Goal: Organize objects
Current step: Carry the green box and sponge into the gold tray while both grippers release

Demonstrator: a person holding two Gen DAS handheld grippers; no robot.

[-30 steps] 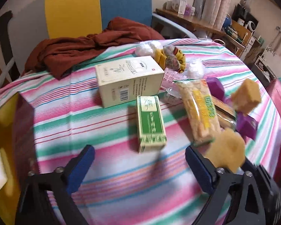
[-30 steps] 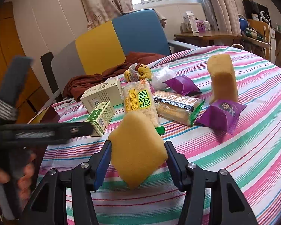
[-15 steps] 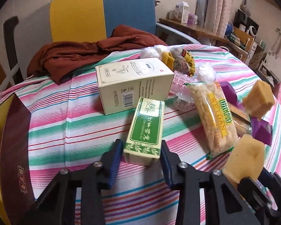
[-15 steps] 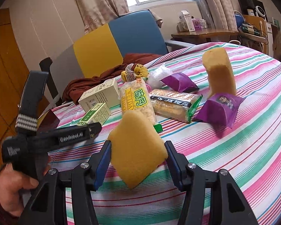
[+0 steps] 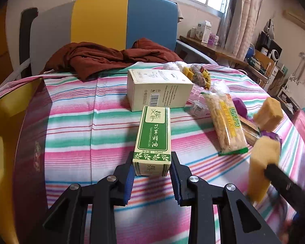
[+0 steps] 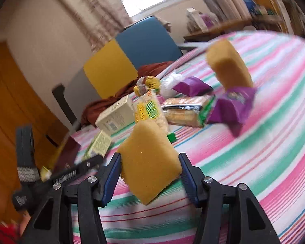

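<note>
Now that the left tool [image 5: 151,167] has just squeezed shut on the green box [image 5: 153,140], at 6 o'clock from the big box [image 5: 158,90] on the table [image 5: 71,126], lifting can start. Right tool [image 6: 149,168] pinches a sponge [image 6: 149,160].

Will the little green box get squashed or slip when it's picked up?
Probably not squashed: the green box keeps crisp cardboard edges with the left gripper shut on its near end. It looks light, being small. Held only at one end, it might droop or slip.
</note>
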